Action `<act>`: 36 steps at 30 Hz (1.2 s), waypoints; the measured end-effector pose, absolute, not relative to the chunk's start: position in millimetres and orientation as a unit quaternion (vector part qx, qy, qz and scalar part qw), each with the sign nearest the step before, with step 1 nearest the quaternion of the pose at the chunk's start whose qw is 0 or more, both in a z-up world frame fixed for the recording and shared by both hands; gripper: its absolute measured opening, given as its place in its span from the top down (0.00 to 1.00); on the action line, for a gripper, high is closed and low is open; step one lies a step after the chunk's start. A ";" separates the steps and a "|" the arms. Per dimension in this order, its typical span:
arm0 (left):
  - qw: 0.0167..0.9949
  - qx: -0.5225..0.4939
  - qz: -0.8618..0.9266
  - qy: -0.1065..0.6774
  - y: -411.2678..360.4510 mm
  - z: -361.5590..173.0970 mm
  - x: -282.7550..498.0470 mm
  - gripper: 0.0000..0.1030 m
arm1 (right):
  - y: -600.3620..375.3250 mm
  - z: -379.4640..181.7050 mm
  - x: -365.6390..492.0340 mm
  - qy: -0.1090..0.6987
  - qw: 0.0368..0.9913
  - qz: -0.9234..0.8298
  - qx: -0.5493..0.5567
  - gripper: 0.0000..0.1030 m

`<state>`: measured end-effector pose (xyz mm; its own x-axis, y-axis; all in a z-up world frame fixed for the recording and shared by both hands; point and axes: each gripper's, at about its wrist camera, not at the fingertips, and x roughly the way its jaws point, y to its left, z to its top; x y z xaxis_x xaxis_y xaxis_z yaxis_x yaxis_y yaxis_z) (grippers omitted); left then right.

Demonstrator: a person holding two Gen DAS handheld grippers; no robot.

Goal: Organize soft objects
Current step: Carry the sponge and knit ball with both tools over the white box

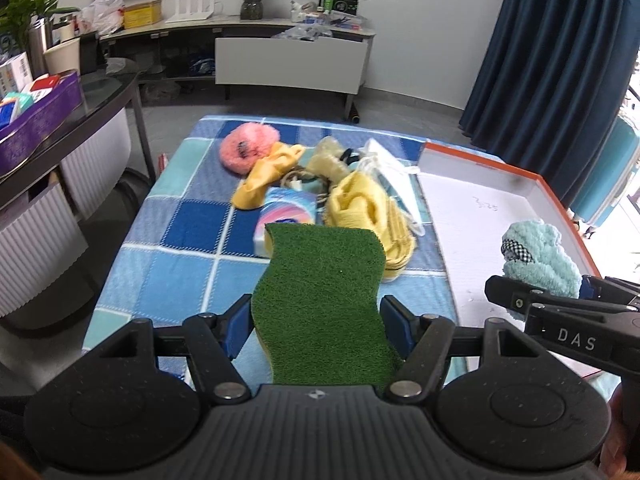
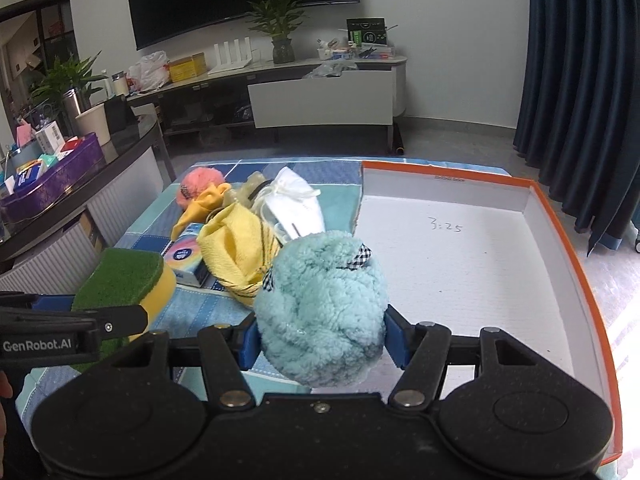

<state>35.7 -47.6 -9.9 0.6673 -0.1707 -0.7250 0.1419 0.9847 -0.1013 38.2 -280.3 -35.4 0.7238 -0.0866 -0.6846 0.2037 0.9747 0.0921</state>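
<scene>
I'm holding the green sponge (image 1: 320,300) in the left tool (image 1: 318,330), jaws partly closed and pressing its sides, sponge raised over the near edge of the table (image 1: 180,236). The right tool (image 2: 322,342) is gripping the teal fluffy ball (image 2: 324,304), pads squeezed into its sides, hanging just over the near-left corner of the orange-rimmed tray (image 2: 560,216). The tray floor is looking bare so far, apart from some handwriting, so I'm judging the sorting as barely started: two items in hand, none deposited yet. Still sitting in the pile on the blue checked cloth: pink fluffy ball (image 1: 244,150) at the far end, yellow cloth (image 1: 360,204), a smaller yellow cloth (image 1: 268,176), tissue pack (image 1: 286,208), white mask (image 2: 294,204) and a pale item I can't identify. Next I'm expecting to drop both into the tray, then keep working through the pile.
</scene>
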 end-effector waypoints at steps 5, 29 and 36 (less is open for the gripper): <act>0.913 -0.014 -0.096 0.396 -59.5 -5.0 39.8 0.33 | -290.6 -29.7 34.7 0.359 0.925 -0.091 0.085 0.30; 0.907 0.001 -0.154 0.393 -114.5 0.4 58.2 0.33 | -339.4 -22.1 22.5 0.351 0.919 -0.138 0.116 0.30; 0.905 0.006 -0.166 0.392 -129.7 2.1 62.2 0.33 | -355.9 -19.8 17.6 0.346 0.918 -0.153 0.121 0.30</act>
<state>62.2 -129.7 2.1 0.6371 -0.2960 -0.7117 0.3052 0.9447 -0.1197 17.6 -355.9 -19.8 0.7143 -0.1964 -0.6718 0.3637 0.9242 0.1165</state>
